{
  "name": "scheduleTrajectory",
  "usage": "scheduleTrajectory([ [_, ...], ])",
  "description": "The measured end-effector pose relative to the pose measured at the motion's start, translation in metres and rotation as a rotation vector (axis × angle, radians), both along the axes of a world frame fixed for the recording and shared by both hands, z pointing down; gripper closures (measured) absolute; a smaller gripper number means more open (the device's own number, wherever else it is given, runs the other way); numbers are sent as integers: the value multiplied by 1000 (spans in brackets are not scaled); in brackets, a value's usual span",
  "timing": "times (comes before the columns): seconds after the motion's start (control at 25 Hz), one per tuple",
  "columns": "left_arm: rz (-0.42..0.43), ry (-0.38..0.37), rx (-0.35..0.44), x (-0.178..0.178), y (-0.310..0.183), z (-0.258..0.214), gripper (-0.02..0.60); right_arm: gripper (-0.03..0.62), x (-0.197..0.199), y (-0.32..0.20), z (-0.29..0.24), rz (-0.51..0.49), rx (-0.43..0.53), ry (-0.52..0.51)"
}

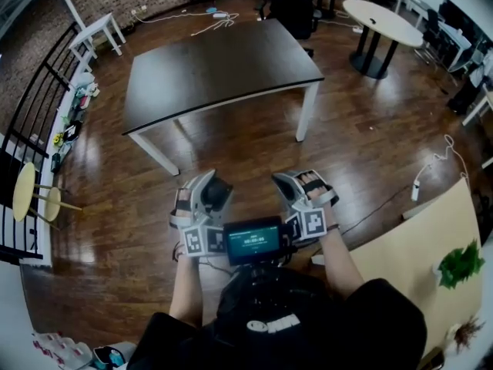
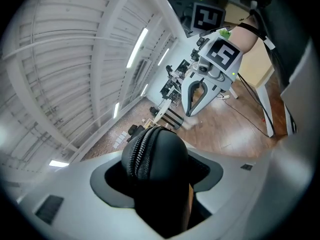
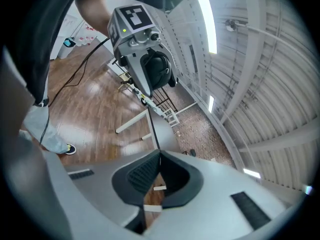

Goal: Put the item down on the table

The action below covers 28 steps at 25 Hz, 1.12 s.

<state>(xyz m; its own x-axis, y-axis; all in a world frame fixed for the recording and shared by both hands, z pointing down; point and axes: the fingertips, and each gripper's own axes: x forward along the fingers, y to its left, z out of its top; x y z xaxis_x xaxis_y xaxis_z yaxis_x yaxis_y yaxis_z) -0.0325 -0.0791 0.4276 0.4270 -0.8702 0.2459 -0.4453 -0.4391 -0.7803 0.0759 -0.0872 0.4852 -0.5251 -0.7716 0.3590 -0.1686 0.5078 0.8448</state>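
Note:
A black zippered pouch (image 2: 156, 156) sits between the jaws of my left gripper (image 2: 159, 189), which is shut on it; it also shows as the dark pouch (image 1: 219, 193) in the head view. The left gripper (image 1: 206, 199) and the right gripper (image 1: 295, 193) are both held close to the person's chest, over the wood floor. The right gripper (image 3: 159, 156) is shut, its tips touching with nothing between them. The dark-topped table (image 1: 223, 72) with white legs stands ahead, well beyond both grippers. From the right gripper view, the pouch (image 3: 159, 69) is seen clamped in the left gripper.
A small screen device (image 1: 253, 241) hangs at the person's chest. A round white table (image 1: 383, 21) is at the far right and a small white table (image 1: 96, 33) at the far left. Yellow stools (image 1: 27, 193) stand by a black railing. Cables (image 1: 431, 172) lie on the floor, and a beige board (image 1: 408, 253) lies at the right.

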Motion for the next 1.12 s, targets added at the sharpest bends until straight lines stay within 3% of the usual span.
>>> scheduleTrajectory([
  [0.52, 35, 38, -11, -65, -146, -8, 299, 589, -64, -139, -24, 35, 10, 26],
  [0.88, 47, 55, -33, -108, -196, -1, 299, 589, -105, -189, -14, 37, -5, 73],
  [1.12, 59, 50, -53, -109, -223, 10, 299, 589, -100, -220, -13, 49, -4, 81],
])
